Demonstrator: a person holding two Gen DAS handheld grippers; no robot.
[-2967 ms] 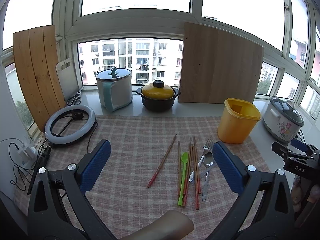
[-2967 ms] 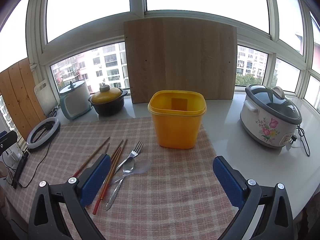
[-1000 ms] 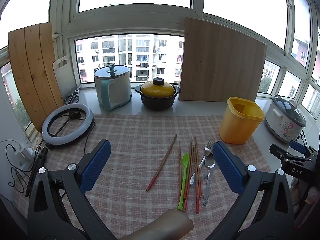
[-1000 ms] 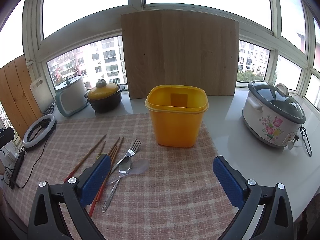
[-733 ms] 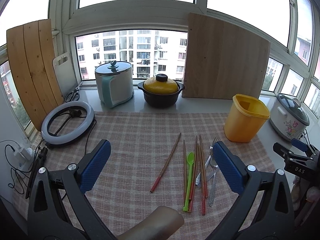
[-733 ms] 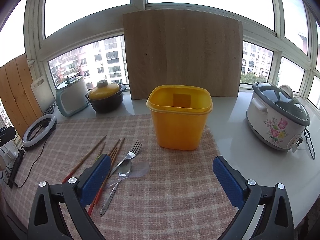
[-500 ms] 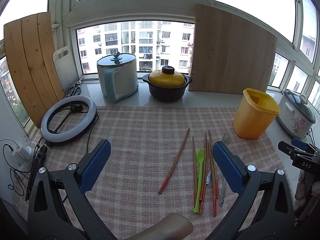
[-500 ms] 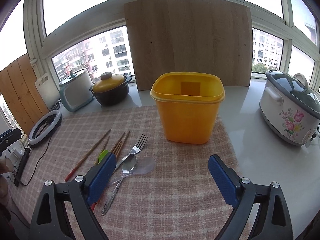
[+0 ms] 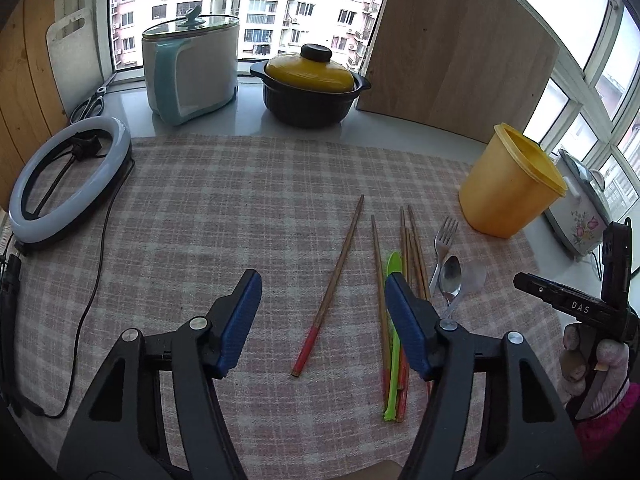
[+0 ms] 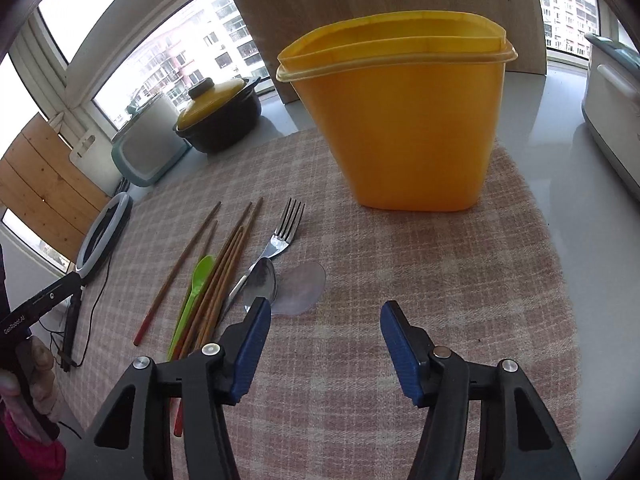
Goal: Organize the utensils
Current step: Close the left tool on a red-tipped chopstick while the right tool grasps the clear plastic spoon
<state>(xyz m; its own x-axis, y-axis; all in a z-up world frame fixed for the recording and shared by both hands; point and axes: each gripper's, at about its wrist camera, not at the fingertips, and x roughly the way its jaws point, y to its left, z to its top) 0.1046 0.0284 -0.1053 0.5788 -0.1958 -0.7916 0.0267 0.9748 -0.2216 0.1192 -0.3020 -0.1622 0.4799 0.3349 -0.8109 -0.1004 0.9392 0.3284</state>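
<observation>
Left wrist view: the left gripper [image 9: 322, 320] hangs spread and empty above the checked cloth [image 9: 224, 208], and a lone red-tipped chopstick [image 9: 332, 284] lies between its fingers, long axis running away from the camera. Further right lie the chopstick bundle [image 9: 412, 248], green spoon [image 9: 394, 320], fork [image 9: 444, 242] and metal spoon [image 9: 451, 276], then the yellow container [image 9: 508, 184]. The right gripper [image 10: 324, 338], also spread and empty, sits nearer the container, so the left seems better placed for the chopstick.
</observation>
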